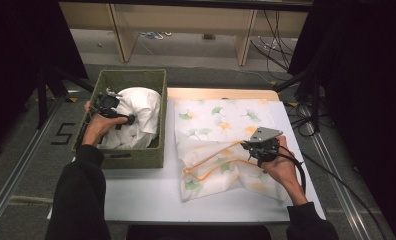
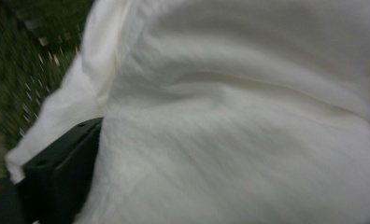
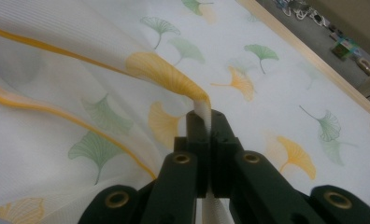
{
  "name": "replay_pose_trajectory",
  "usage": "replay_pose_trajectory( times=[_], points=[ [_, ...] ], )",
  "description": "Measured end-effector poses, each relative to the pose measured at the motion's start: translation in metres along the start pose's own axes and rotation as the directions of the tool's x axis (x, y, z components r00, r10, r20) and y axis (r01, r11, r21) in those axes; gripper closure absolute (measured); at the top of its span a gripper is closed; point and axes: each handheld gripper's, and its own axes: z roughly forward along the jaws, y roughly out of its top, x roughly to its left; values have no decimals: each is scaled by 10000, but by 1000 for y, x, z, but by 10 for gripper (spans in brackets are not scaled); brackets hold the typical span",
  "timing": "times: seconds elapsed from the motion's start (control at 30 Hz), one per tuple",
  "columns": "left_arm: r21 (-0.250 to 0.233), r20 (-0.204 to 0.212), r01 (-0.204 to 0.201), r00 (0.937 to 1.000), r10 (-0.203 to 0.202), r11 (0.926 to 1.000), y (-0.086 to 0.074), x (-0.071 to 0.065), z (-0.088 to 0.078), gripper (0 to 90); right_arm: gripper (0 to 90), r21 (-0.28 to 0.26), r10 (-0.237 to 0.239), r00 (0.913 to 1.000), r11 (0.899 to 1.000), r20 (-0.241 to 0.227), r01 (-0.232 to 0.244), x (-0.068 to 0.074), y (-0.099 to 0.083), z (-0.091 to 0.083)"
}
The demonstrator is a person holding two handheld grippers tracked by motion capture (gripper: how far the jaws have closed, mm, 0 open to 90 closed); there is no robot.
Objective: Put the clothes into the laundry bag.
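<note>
A green woven basket [image 1: 131, 160] stands at the table's left and holds a bunched white cloth [image 1: 143, 112]. My left gripper [image 1: 125, 118] sits in the basket against that cloth. In the left gripper view, one black finger [image 2: 57, 172] stands far to the left with the white cloth [image 2: 230, 140] bulging beside it, so the jaws are wide apart. A sheer cloth printed with green and yellow ginkgo leaves [image 1: 216, 120] lies crumpled on the white table. My right gripper [image 1: 247, 145] is shut on a raised fold of this leaf cloth [image 3: 174, 79], pinched at the fingertips [image 3: 206, 122].
The white table [image 1: 151, 195] has bare surface in front of the basket and the cloth. A wooden strip [image 1: 221, 93] runs along its far edge. Wooden posts [image 1: 118, 30] and cables [image 1: 281, 45] lie beyond. Black curtains hang at both sides.
</note>
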Motion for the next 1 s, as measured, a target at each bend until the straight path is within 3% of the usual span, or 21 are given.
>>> replay_pose_trajectory(
  times=[0.03, 0.1, 0.13, 0.17, 0.2, 0.23, 0.27, 0.3, 0.33, 0.37, 0.43, 0.47, 0.5, 0.63, 0.67, 0.7, 0.73, 0.83, 0.9, 0.93, 1.0],
  points=[
    [-74, 635, 242, 9977, -237, 9997, -8, 1, 13, 0, 898, 38, 113, 9999, 9999, -12, -113, 0, 0, -1],
    [20, 800, 323, 9963, -324, 9995, -9, -1, 16, 0, 898, 28, -127, 9999, 9999, -31, 127, -2, 0, -1],
    [508, 1349, 132, 9907, -200, 9986, -7, -4, 15, 0, 898, 102, 114, 9999, 9999, 13, -114, -1, -1, -1],
    [508, 1349, 132, 9907, -200, 9986, -7, -4, 15, 0, 898, 102, 114, 9999, 9999, 13, -114, -1, -1, -1],
    [679, 1942, -211, 9809, 75, 9975, -5, -11, 14, 0, 898, 55, 65, 10000, 10000, -22, -64, -1, -1, 0],
    [679, 1942, -211, 9809, 75, 9975, -5, -11, 14, 0, 898, 55, 65, 10000, 10000, -22, -64, -1, -1, 0],
    [744, 2255, -372, 9741, 195, 9965, -4, -15, 13, 0, 898, 68, 84, 10000, 9999, -26, -84, -1, -1, 0],
    [787, 2708, -587, 9620, 354, 9952, -2, -24, 11, 0, 898, 67, 133, 9999, 9999, -41, -133, -1, -1, 0],
    [787, 2708, -587, 9620, 354, 9952, -2, -24, 11, 0, 898, 67, 133, 9999, 9999, -41, -133, -1, -1, 0],
    [915, 2719, -1111, 9588, 825, 9896, -1, -32, 11, 0, 898, 86, 145, 9999, 9999, -28, -145, 0, -1, 0],
    [1108, 2030, -1612, 9696, 1364, 9807, -3, -43, 18, 0, 898, 169, 55, 9999, 9998, -159, -52, 0, 0, 0],
    [1108, 2030, -1612, 9696, 1364, 9807, -3, -43, 18, 0, 898, 169, 55, 9999, 9998, -159, -52, 0, 0, 0],
    [1015, 1605, -1694, 9753, 1519, 9803, -5, -45, 25, 0, 898, -9, -71, 9999, 10000, -76, 71, 0, 0, 1],
    [865, 1168, -1843, 9778, 1738, 9791, -7, -47, 35, 0, 898, 84, 65, 9999, 9999, -82, -65, 1, 0, 0],
    [1175, 1037, -2028, 9761, 1911, 9721, -6, -47, 35, 0, 898, 50, -38, 9999, 10000, -93, 39, 0, 0, 0],
    [1247, 646, -1749, 9837, 1679, 9767, -5, -48, 38, 80, 898, 21, -4, 9999, 10000, -104, 5, 0, 0, -1],
    [1415, 311, -1860, 9825, 1834, 9723, -3, -49, 38, 80, 898, 21, -4, 9999, 10000, -104, 5, 0, 0, -1],
    [1356, -604, -1791, 9802, 1886, 9744, 1, -50, 37, 440, 898, -49, -86, 9999, 10000, -87, 86, -1, 0, 0],
    [1332, -651, -1743, 9807, 1841, 9756, 1, -48, 35, 526, 898, 35, -47, 9999, 10000, -95, 47, 0, 0, -1],
    [1212, -516, -1395, 9878, 1466, 9828, 3, -43, 30, 526, 898, 20, -49, 9999, 10000, -88, 49, 0, 0, -1],
    [1033, -274, -1070, 9935, 1103, 9889, 3, -38, 26, 579, 898, 30, 207, 9998, 9998, -69, -207, 0, 0, -2]
  ],
)
